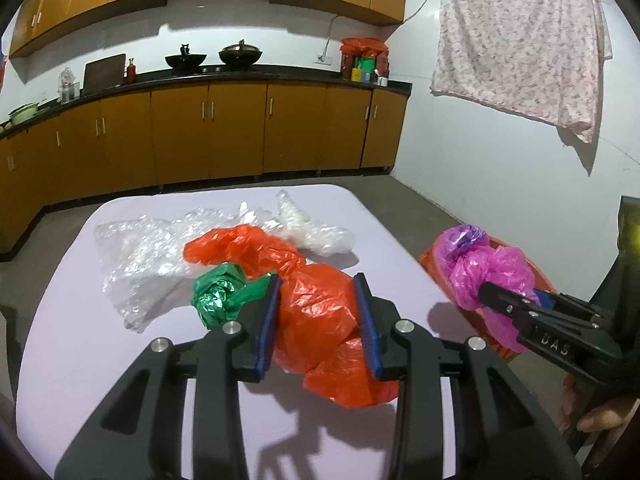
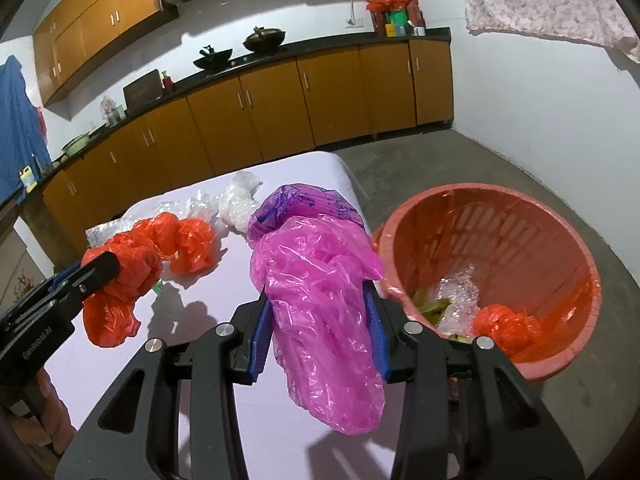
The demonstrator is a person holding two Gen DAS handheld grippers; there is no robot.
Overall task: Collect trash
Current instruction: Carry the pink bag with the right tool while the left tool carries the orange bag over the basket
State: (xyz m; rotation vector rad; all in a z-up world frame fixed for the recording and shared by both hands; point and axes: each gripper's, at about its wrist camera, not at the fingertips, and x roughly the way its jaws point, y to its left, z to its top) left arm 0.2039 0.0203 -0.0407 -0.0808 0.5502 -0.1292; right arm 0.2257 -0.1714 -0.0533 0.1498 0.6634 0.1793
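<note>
My left gripper (image 1: 318,282) is shut on a crumpled orange plastic bag (image 1: 340,376), whose long body trails across the lilac table (image 1: 80,360). In the right wrist view this left gripper (image 2: 105,265) holds the orange bag (image 2: 120,280) a little above the table. My right gripper (image 2: 318,296) is shut on a pink plastic bag (image 2: 332,380) with a purple one (image 2: 296,204) bunched at its far end, beside the orange bin (image 2: 500,196). The left wrist view shows the right gripper (image 1: 490,294) and pink bag (image 1: 496,268) at the table's right edge.
A green bag (image 1: 216,300), clear bubble wrap (image 1: 140,248) and white plastic (image 1: 316,232) lie on the table. The bin holds an orange bag (image 2: 506,326), clear plastic and green leaves. Kitchen cabinets (image 1: 240,128) line the far wall; a cloth (image 1: 520,40) hangs at right.
</note>
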